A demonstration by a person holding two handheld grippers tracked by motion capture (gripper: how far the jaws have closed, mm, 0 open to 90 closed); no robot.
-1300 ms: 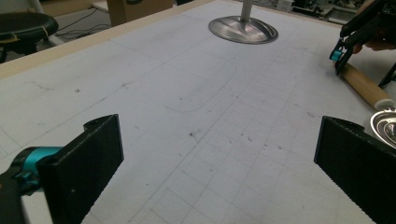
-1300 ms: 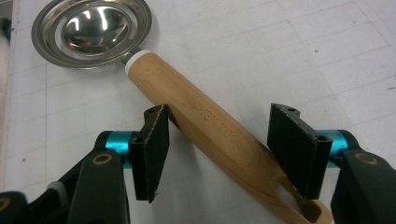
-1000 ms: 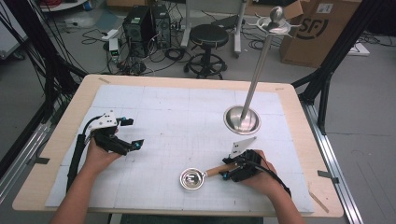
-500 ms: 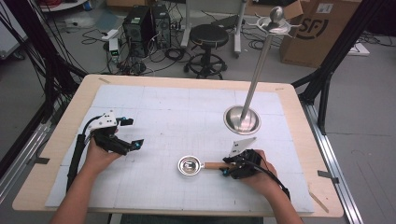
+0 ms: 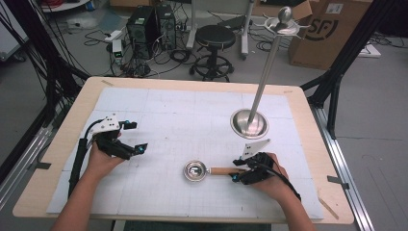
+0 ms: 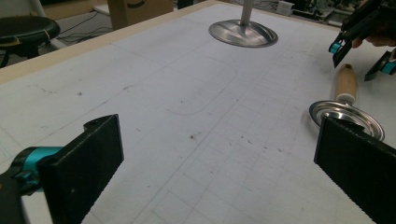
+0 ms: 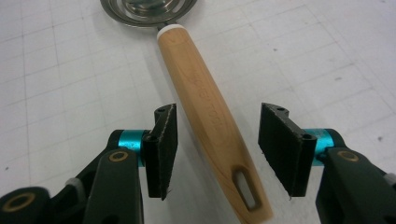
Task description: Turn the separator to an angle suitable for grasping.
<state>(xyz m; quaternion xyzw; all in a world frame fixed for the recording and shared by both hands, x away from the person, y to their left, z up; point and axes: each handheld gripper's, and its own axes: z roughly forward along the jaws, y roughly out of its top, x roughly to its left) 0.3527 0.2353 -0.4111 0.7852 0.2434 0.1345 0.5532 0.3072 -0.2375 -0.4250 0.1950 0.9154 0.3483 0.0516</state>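
1. High view: ladle (image 5: 196,171) lying flat on the white mat of the worktop (image 5: 308,144), bowl up, wooden handle (image 5: 221,171) pointing toward the right tongs (image 5: 236,170). Right tongs low at the handle's far end, open, jaws either side of the wood, nothing gripped yet. Right hand (image 5: 267,174) wrapped round the tool, forearm in from the bottom edge. Tall metal stand (image 5: 250,122) beyond the ladle, well apart. Left tongs (image 5: 136,137) well off to the ladle's left, open and empty, left hand (image 5: 103,156) resting on the mat.

2. Left gripper view: jaws spread wide with bare mat between. Ladle (image 6: 346,116) near the far jaw, handle running away toward the right tongs (image 6: 359,58), again seen open astride the handle's end. Stand base (image 6: 243,33) farther off behind the ladle.

3. Right gripper view: handle (image 7: 210,116) lying slantwise between the two jaws, slightly nearer the left-hand one, gaps on both sides. Hanging slot near the handle's end, just short of the jaws. Bowl (image 7: 148,10) at the top edge.

4. Likely step: closing on the handle to lift the ladle. Best done by centring the wood between the jaws, squaring them to its slant, then squeezing on the thick part above the slot, low to the mat, so the bowl's weight cannot twist it loose.
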